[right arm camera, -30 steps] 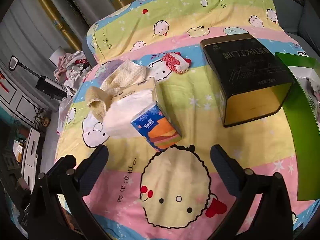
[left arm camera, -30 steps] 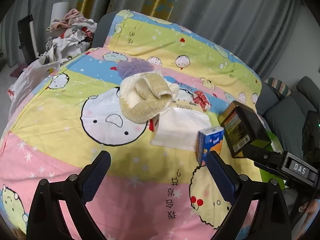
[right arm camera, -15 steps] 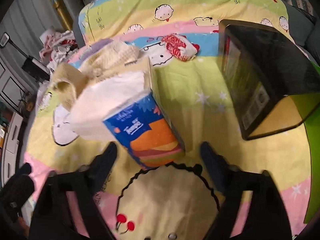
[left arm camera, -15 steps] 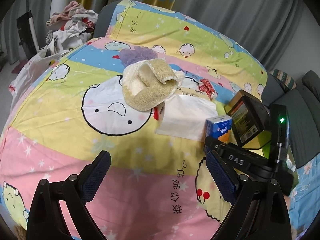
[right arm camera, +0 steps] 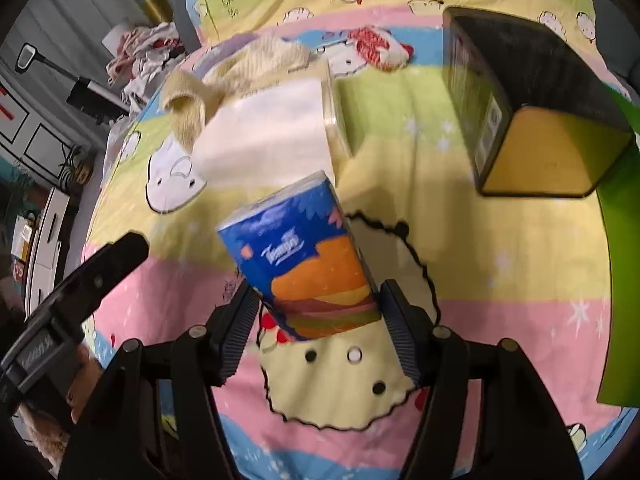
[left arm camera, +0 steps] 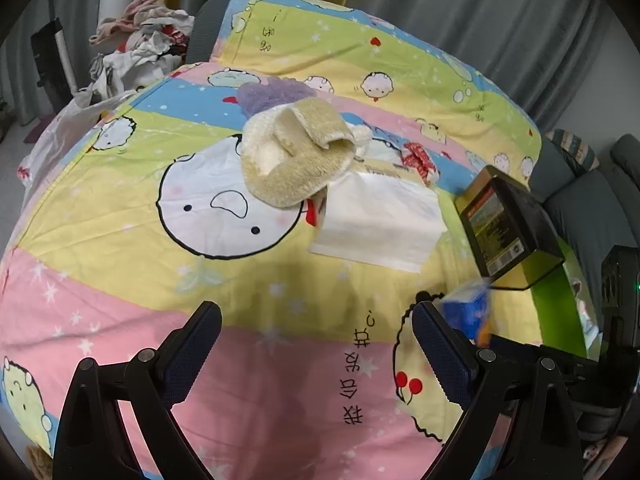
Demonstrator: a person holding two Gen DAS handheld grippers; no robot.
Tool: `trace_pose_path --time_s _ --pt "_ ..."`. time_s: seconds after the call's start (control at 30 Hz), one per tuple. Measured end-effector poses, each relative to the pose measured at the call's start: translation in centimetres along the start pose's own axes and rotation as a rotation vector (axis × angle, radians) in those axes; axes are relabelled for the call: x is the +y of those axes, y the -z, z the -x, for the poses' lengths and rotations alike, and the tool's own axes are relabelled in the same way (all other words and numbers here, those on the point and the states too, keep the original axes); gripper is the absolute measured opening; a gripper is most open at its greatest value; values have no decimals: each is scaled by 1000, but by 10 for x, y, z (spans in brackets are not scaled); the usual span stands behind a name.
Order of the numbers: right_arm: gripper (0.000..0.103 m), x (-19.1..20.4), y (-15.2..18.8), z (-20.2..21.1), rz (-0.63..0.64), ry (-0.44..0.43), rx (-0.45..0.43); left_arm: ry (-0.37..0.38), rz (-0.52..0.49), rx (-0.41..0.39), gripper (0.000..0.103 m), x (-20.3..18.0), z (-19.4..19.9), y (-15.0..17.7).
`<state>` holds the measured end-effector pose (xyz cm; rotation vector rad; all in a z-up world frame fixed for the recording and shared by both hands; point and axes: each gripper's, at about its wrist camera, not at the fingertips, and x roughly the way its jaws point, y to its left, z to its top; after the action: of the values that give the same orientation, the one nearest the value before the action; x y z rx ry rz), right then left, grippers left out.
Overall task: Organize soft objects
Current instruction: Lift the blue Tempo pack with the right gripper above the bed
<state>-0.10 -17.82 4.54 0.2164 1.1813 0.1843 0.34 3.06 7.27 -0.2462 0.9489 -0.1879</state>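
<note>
- The right gripper point(right arm camera: 320, 316) pinches the blue tissue pack point(right arm camera: 308, 264) between its pads, lifted off the bedspread point(right arm camera: 480, 264). Its jaws have just been closing on it.
- The pack was standing beside the white tissue bundle point(right arm camera: 272, 132) a second ago; now it is nearer the camera.
- Right of the pack is bare bedspread, then the black box point(right arm camera: 536, 92).
- The left gripper point(left arm camera: 316, 348) is spread wide with nothing in it, over bare bedspread in front of the bundle.
</note>
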Motion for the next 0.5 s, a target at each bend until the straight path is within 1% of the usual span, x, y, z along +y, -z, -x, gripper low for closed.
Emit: trace_pose_path --time_s 0.03,0.1,0.17,0.2,0.37,0.43,0.5 --pt "63 -2 0 -5 -8 -3 14 -7 -5 2 96 -1 -2 1" --pt "68 -7 -2 -14 -49 -7 52 -17 -13 14 96 -4 -4 3" --pt "79 -14 -3 -15 -81 -26 62 -14 -11 21 96 -5 -6 4" --pt "81 -17 -4 -12 -93 -37 53 -10 -9 20 96 -5 -5 5" --pt "89 -32 -4 19 -136 -62 -47 28 6 17 96 -11 -6 7" --pt "89 -43 -4 31 -169 -87 -93 60 -1 33 96 -18 -10 10" --pt "89 -52 -3 41 -208 -130 -147 88 -9 45 96 -26 -15 12"
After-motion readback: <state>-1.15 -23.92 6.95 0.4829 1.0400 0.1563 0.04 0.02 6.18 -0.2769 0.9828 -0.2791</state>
